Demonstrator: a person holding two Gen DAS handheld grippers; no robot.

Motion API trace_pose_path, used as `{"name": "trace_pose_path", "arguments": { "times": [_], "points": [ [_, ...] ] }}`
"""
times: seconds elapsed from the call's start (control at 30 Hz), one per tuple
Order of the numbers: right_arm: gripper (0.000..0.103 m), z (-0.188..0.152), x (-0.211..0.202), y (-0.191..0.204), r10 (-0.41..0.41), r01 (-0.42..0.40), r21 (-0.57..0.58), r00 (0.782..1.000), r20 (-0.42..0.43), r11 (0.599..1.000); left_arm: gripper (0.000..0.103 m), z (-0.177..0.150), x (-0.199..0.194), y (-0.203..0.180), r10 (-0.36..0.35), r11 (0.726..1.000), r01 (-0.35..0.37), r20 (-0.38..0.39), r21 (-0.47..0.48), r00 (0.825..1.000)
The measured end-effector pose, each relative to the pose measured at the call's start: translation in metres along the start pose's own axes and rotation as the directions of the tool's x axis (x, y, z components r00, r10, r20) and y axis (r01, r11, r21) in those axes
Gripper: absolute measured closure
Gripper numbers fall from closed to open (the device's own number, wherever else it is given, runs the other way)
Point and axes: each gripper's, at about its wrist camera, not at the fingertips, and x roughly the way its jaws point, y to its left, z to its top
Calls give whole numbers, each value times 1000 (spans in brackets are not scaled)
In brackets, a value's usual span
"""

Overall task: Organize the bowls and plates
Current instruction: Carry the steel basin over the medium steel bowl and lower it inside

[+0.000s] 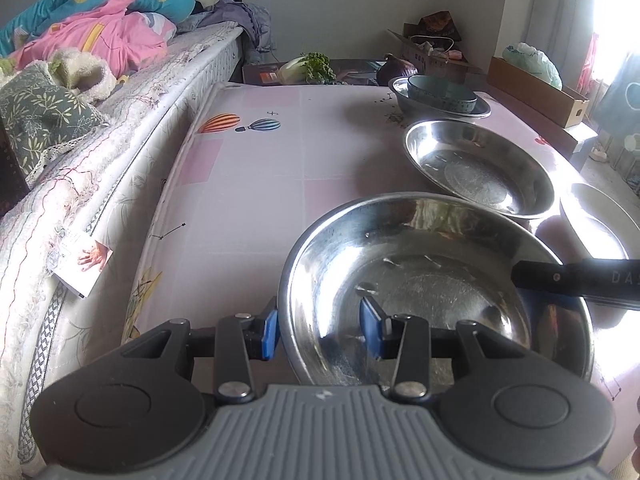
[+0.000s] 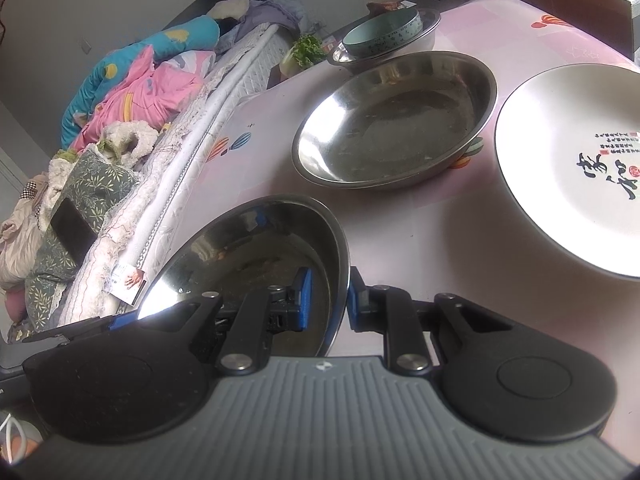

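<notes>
A near steel bowl (image 1: 420,292) (image 2: 256,248) sits at the table's front. My left gripper (image 1: 320,328) straddles its left rim with a wide gap between the blue pads. My right gripper (image 2: 330,300) has its pads close on either side of the bowl's right rim. A second steel bowl (image 1: 480,168) (image 2: 396,120) lies behind it. A white plate with calligraphy (image 2: 560,152) (image 1: 600,220) lies to the right. A teal bowl (image 1: 442,90) (image 2: 380,36) sits inside a third steel bowl (image 1: 440,108) at the back.
The table (image 1: 260,184) has a pink patterned cloth. A bed with bedding (image 1: 80,80) runs along its left edge. Vegetables (image 1: 308,66) and cardboard boxes (image 1: 536,88) stand behind the table.
</notes>
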Motion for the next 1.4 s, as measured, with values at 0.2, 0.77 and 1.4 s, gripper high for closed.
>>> {"name": "trace_pose_path", "arguments": {
  "times": [0.2,0.77,1.4],
  "points": [
    [85,14,-19,2,-10,10,-1,999,50,1000,61,19,-10,-11,-28,1000,27,50,12,998],
    [85,72,-34,-56,-103,91,100,986,131,991,61,80,37,-75,-119,989,116,25,97,993],
    [80,109,9,-81,-147,142,101,988,54,985,61,112,86,-100,-92,988,97,-41,123,995]
  ]
}}
